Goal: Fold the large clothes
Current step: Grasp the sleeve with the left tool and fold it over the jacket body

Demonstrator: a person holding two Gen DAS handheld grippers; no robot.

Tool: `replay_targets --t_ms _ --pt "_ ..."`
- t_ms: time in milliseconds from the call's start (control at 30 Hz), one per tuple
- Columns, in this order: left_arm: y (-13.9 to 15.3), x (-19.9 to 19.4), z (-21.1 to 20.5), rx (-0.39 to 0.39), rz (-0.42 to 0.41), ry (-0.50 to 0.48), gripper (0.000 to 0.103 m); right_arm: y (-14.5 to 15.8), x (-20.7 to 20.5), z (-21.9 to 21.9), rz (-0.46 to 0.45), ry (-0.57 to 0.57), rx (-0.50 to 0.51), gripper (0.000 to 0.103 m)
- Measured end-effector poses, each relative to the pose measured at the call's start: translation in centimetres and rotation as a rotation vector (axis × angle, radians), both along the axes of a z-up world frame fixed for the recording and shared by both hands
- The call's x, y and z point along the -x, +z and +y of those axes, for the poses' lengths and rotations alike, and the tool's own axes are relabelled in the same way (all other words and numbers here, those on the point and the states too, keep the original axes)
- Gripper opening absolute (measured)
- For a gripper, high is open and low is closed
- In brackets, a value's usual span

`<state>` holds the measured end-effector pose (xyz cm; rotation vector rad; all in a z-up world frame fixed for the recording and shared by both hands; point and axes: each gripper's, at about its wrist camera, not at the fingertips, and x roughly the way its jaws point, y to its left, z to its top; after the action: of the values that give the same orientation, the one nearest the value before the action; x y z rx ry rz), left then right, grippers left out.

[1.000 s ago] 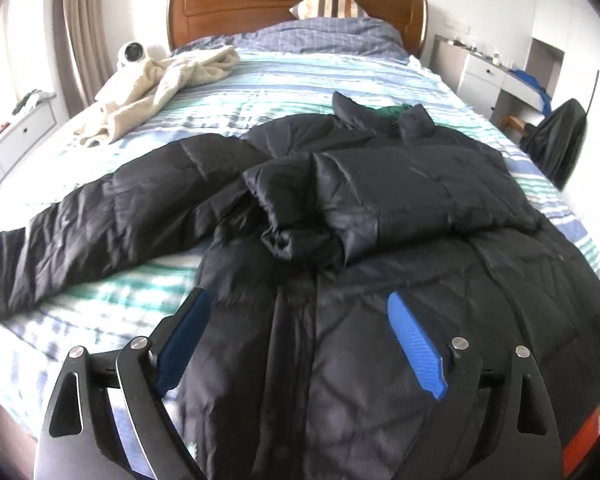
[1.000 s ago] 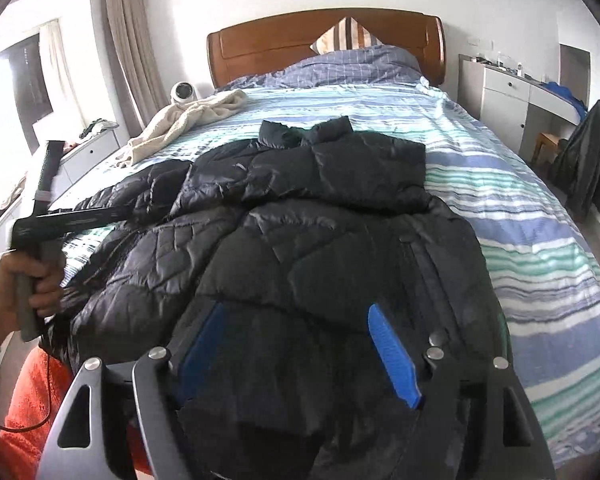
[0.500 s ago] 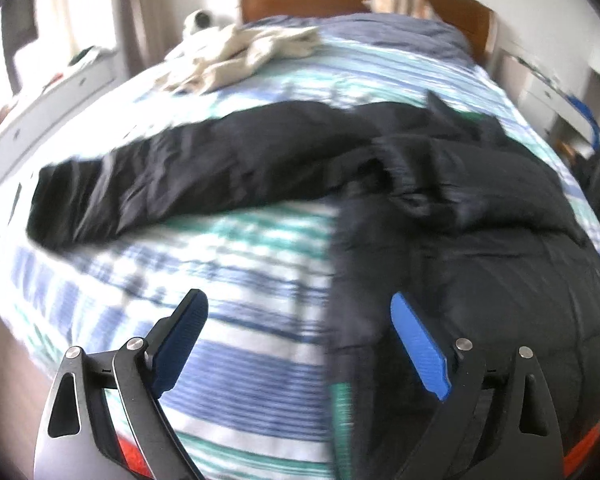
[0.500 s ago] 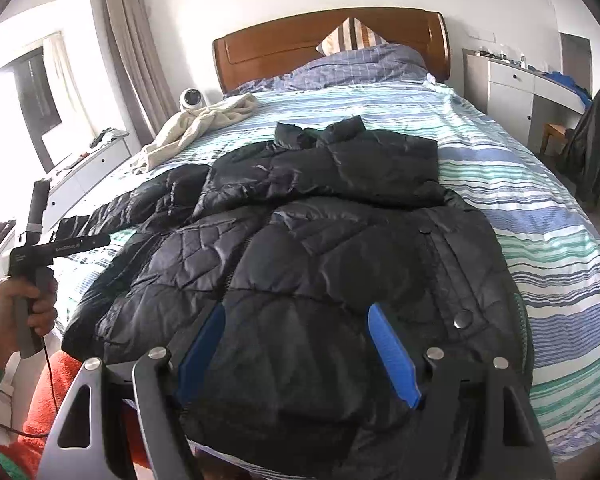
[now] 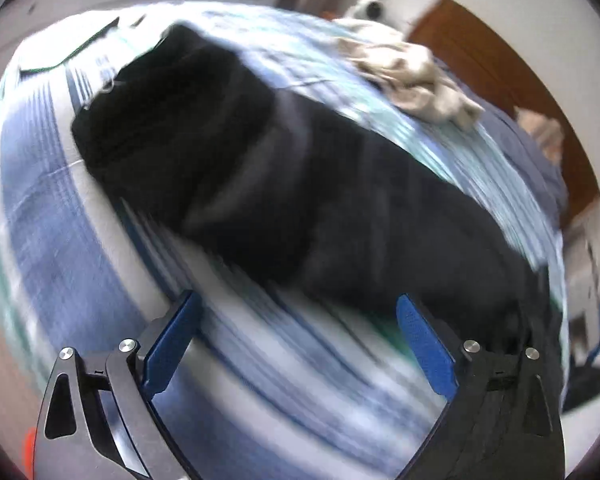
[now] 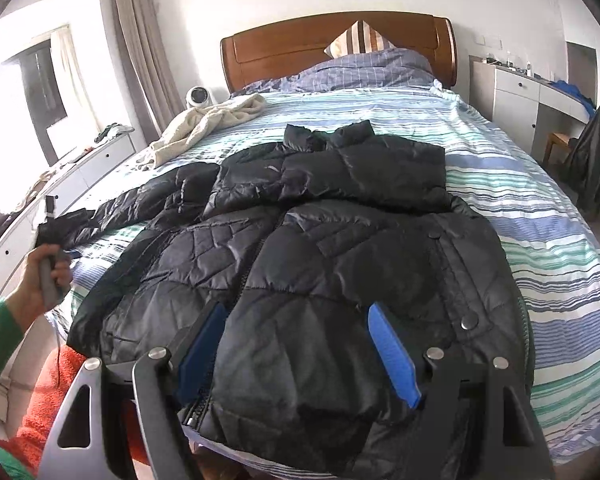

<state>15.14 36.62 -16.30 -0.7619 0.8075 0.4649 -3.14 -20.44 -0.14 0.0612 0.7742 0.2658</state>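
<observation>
A black puffer jacket (image 6: pixel 320 248) lies face up on the striped bed (image 6: pixel 560 248), its right sleeve folded across the chest. Its left sleeve (image 5: pixel 228 148) stretches out toward the bed's left edge. My left gripper (image 5: pixel 296 320) is open and empty, just short of that sleeve's cuff end; the view is blurred and tilted. In the right wrist view the left gripper (image 6: pixel 50 236) is a small shape in the hand by the cuff. My right gripper (image 6: pixel 296 332) is open and empty above the jacket's hem.
A cream blanket (image 6: pixel 208 124) lies at the bed's far left, with pillows by the wooden headboard (image 6: pixel 332 44). A white dresser (image 6: pixel 72 176) runs along the left. A desk and a chair draped with a dark garment (image 6: pixel 592 156) stand at the right.
My left gripper has swung left from over the jacket body toward the end of the outstretched sleeve and has tilted. My right gripper has pulled back slightly. Both stay open.
</observation>
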Motion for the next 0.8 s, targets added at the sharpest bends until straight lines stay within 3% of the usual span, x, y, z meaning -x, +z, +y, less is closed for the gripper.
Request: replay_targets --t_ms 100,167,233,300,367,533,633,700,800 --pt "0.0 -1.4 1.7 -0.003 -0.021 0.071 0.098 0.0 0.3 0.5 0.002 0.009 0.009 0.076" --pt "-0.2 -1.9 2.4 -0.005 -0.020 0.120 0.087 0.1 0.7 0.6 0.003 0.013 0.002 0.076" --pt "-0.1 -2.1 3.1 -0.030 -0.003 0.172 0.012 0.0 1.0 0.8 0.001 0.015 -0.001 0.076" --pt "0.9 -3.2 2.9 -0.054 0.019 0.141 0.005 -0.1 1.4 0.8 -0.002 0.014 -0.003 0.076" --pt "4.0 -4.4 1.7 -0.168 -0.004 0.085 0.004 -0.3 1.6 0.5 0.006 0.009 -0.018 0.076" --pt "15.4 -6.8 -5.3 -0.379 -0.203 -0.123 0.004 -0.6 1.6 -0.1 0.011 0.000 -0.046 0.076" --pt "21.3 -8.1 -12.4 -0.497 -0.328 -0.287 0.004 -0.5 1.4 -0.5 0.001 -0.014 -0.064 0.076" --pt "24.9 -7.8 -20.2 -0.611 -0.427 -0.452 0.004 -0.2 1.6 -0.8 -0.010 -0.025 -0.075 0.076" --pt "26.3 -7.0 -31.1 -0.738 -0.515 -0.696 0.004 0.0 2.0 -1.4 -0.026 -0.051 -0.088 0.076"
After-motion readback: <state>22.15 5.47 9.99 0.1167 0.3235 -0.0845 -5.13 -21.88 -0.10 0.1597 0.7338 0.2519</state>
